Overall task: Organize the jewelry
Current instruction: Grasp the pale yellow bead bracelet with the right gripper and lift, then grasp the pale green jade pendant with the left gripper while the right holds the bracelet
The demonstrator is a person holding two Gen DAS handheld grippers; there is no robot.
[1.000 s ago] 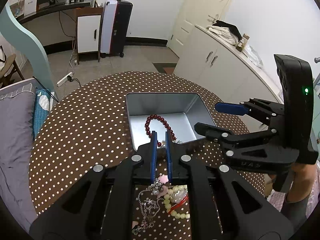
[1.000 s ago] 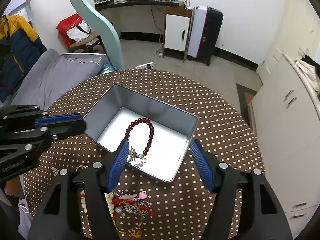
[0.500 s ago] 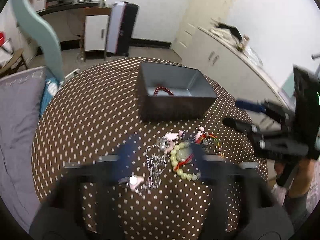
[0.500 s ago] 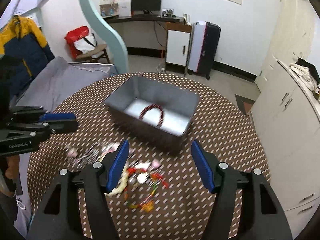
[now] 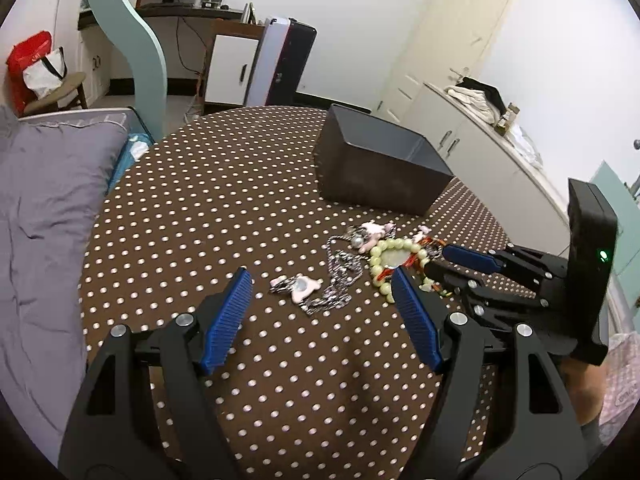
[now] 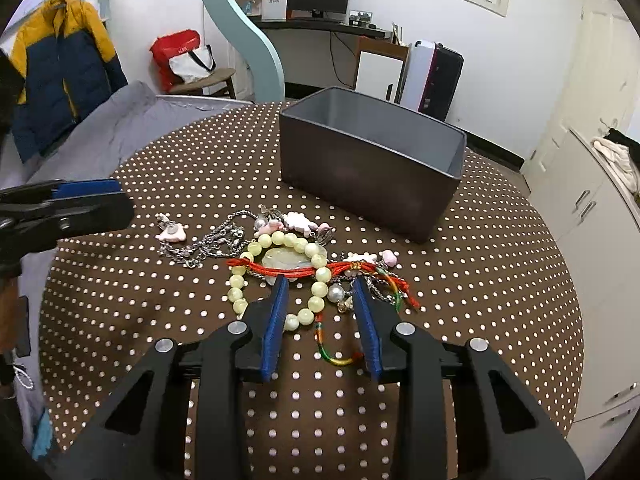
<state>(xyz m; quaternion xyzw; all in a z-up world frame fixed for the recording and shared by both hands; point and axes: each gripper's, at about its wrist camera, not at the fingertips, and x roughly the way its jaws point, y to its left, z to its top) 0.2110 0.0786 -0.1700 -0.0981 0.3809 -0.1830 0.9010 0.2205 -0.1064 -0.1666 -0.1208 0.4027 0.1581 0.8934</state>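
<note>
A pile of jewelry lies on the brown dotted tablecloth: a pale green bead bracelet, a red cord, a silver chain, pink charms and a rainbow cord. The grey metal box stands behind it. My right gripper is open, its jaws low over the bead bracelet and red cord. My left gripper is open wide, just short of the silver chain and a pink charm. The box's inside is hidden.
A bed with grey bedding lies left of the table. White cabinets stand to the right. A suitcase and a desk stand at the back wall. The right gripper shows in the left wrist view.
Both grippers have pulled back from above the box and dropped low towards the pile. The left gripper has opened from shut. The right jaws have narrowed around the bead bracelet.
</note>
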